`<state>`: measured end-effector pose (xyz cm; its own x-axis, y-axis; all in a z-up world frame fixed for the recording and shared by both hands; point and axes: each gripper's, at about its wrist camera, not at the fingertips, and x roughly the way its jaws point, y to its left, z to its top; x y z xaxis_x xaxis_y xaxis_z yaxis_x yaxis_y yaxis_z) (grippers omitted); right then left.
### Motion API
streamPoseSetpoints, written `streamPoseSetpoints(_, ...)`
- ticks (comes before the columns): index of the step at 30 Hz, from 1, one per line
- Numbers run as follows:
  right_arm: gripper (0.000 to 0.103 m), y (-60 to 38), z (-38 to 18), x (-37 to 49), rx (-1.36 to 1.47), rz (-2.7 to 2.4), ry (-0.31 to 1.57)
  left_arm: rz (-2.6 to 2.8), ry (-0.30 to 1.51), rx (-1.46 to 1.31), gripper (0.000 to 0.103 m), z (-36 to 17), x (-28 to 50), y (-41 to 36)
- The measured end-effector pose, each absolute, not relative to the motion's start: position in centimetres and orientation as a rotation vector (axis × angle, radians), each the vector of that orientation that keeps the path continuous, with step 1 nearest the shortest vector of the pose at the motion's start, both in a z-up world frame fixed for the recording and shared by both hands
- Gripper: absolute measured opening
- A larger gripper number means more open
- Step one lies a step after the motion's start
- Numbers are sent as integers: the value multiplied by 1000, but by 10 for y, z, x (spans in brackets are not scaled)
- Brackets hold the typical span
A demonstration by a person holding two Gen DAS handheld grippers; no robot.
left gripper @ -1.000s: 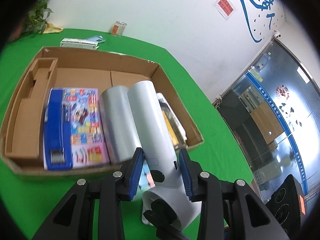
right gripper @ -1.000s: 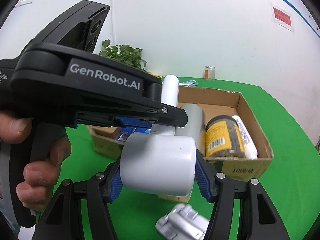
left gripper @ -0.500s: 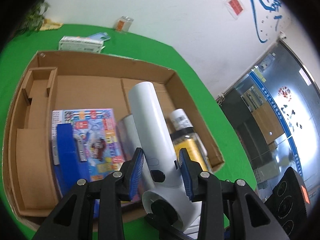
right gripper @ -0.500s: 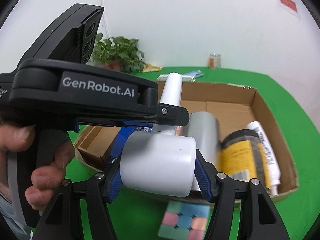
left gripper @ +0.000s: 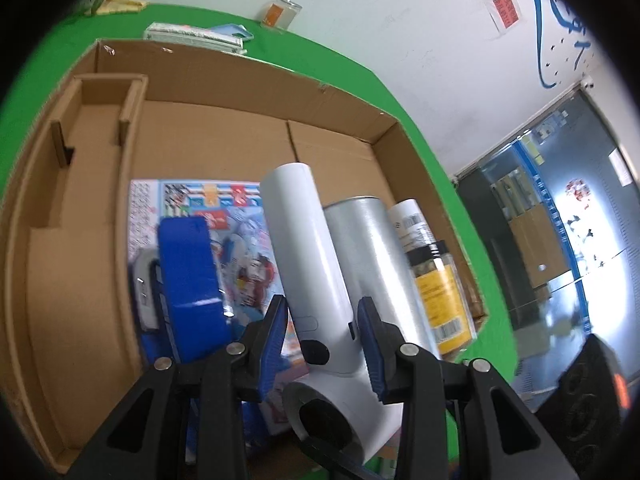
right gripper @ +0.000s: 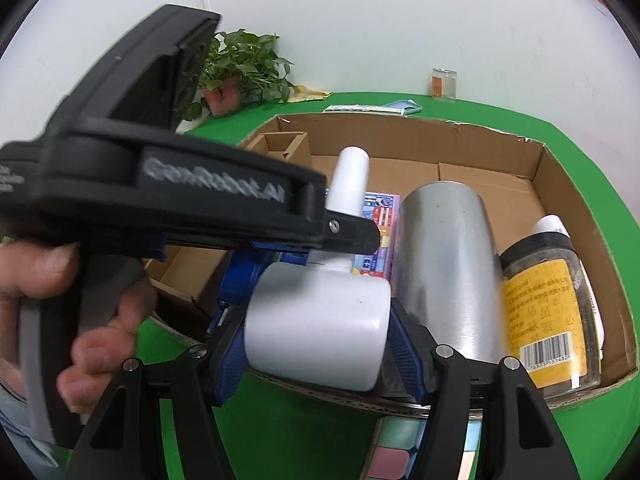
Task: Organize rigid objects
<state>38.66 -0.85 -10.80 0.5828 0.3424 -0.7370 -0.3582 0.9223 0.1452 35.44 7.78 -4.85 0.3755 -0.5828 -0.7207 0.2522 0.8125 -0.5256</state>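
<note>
Both grippers hold one white hair dryer above the cardboard box (left gripper: 224,80). My left gripper (left gripper: 322,330) is shut on the white hair dryer (left gripper: 304,240) at its handle. My right gripper (right gripper: 318,346) is shut on the dryer's barrel (right gripper: 320,320). The box (right gripper: 420,136) holds a silver cylinder (left gripper: 376,264), a yellow-labelled jar (left gripper: 440,292), a white tube (left gripper: 408,220), a colourful flat pack (left gripper: 224,216) and a blue tape dispenser (left gripper: 188,272).
A pastel puzzle cube (right gripper: 404,448) lies on the green table in front of the box. Behind the box are a flat white package (left gripper: 192,34), a small glass jar (left gripper: 280,14) and a potted plant (right gripper: 240,72). The box's left cardboard compartments (left gripper: 80,152) hold nothing.
Both grippers have carried the hair dryer forward from in front of the box to over its interior. The box contents now appear closer and lower in both views.
</note>
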Motion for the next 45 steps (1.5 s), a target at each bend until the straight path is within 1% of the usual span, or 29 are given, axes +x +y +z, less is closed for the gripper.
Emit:
streamPoseSetpoints(1,63,-9,-107,384,-19,416,849,-541,1064,-346,29,-48,355,78)
streamPoseSetpoints(3,66,-9,-102,376,-24,427,829,-560,1074,-372,29,-49,355,81)
streamPoseSetpoints(8,66,-9,-90,353,-40,450,798,-553,1087,-343,27,-52,349,80)
streamPoseSetpoints(11,63,-12,-90,342,-40,471,807,-535,1092,-298,28,-53,343,75)
streamPoseSetpoints(17,64,-37,-87,297,-30,487,760,-509,1086,-287,28,-48,332,75)
streamPoseSetpoints(18,69,-42,-86,289,-34,493,743,-503,1083,-277,28,-46,331,74)
streamPoseSetpoints(19,83,-47,-84,278,-39,502,718,-493,1075,-265,28,-45,330,74)
streamPoseSetpoints(21,102,-60,-81,259,-40,512,667,-472,1050,-221,28,-41,326,71)
streamPoseSetpoints(22,103,-68,-81,252,-37,514,645,-449,1026,-182,29,-37,321,69)
streamPoseSetpoints(24,103,-80,-83,237,-46,482,645,-395,957,-138,39,-27,308,67)
streamPoseSetpoints(25,103,-89,-87,236,-44,460,658,-366,879,-112,55,-17,293,67)
streamPoseSetpoints(26,103,-101,-91,233,-33,444,672,-349,820,-95,80,-10,281,66)
streamPoseSetpoints(28,103,-126,-99,227,11,441,706,-281,669,-66,100,3,244,65)
streamPoseSetpoints(29,103,-134,-103,224,20,445,720,-257,625,-63,103,4,230,64)
streamPoseSetpoints(31,103,-147,-112,218,23,461,749,-234,598,-75,103,-1,203,62)
streamPoseSetpoints(34,103,-164,-133,215,10,480,824,-206,661,-124,103,-23,181,60)
streamPoseSetpoints(39,103,-171,-158,220,-41,530,893,-223,764,-205,103,-60,151,55)
streamPoseSetpoints(45,103,-169,-179,236,-105,541,952,-259,835,-222,103,-74,130,39)
